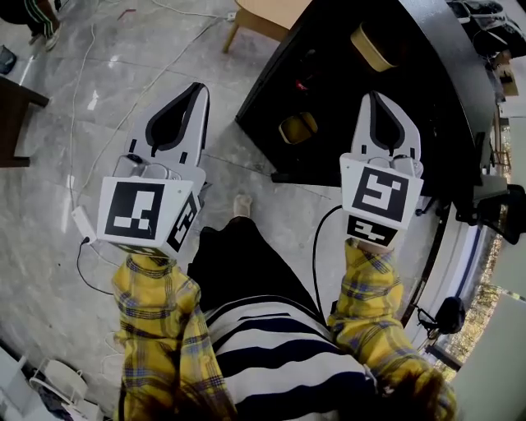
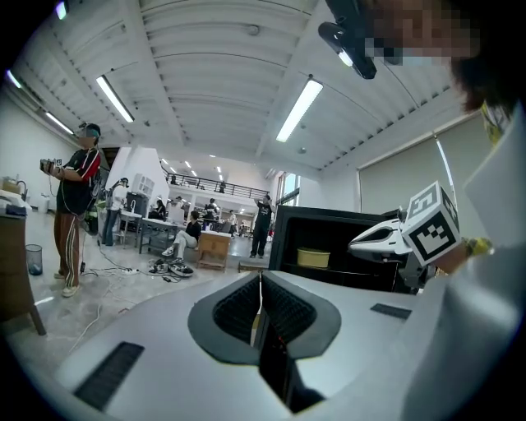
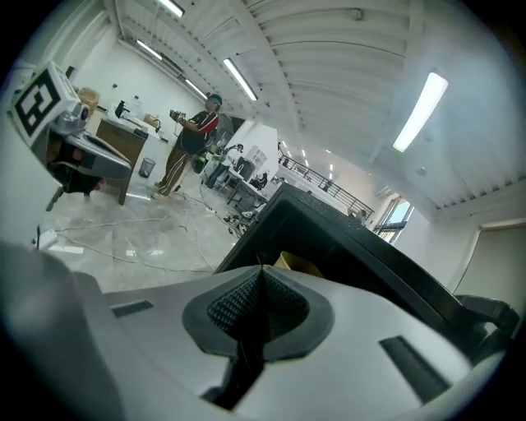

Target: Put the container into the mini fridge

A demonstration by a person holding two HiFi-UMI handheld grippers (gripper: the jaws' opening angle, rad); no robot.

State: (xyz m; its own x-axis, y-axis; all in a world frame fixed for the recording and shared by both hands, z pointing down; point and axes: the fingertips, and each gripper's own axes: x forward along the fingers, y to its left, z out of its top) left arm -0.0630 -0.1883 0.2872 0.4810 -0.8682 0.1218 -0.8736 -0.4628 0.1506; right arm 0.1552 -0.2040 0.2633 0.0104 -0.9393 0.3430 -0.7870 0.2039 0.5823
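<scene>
The black mini fridge (image 1: 411, 90) stands open in front of me on the marble floor. A yellow container (image 1: 297, 127) sits on a lower shelf inside it, and a second yellow container (image 1: 371, 48) sits higher up. My left gripper (image 1: 197, 89) hangs shut and empty over the floor, left of the fridge. My right gripper (image 1: 374, 96) is shut and empty right at the fridge opening. In the left gripper view the fridge (image 2: 345, 234) holds the container (image 2: 313, 257) beyond the shut gripper (image 2: 260, 279). Past the right gripper (image 3: 261, 271), the container (image 3: 297, 263) peeks out.
Cables (image 1: 123, 115) and a white power strip (image 1: 82, 222) lie on the floor at the left. A wooden stool (image 1: 267, 16) stands behind the fridge, and a dark desk (image 1: 15, 103) is at the far left. A person (image 2: 76, 210) stands further back.
</scene>
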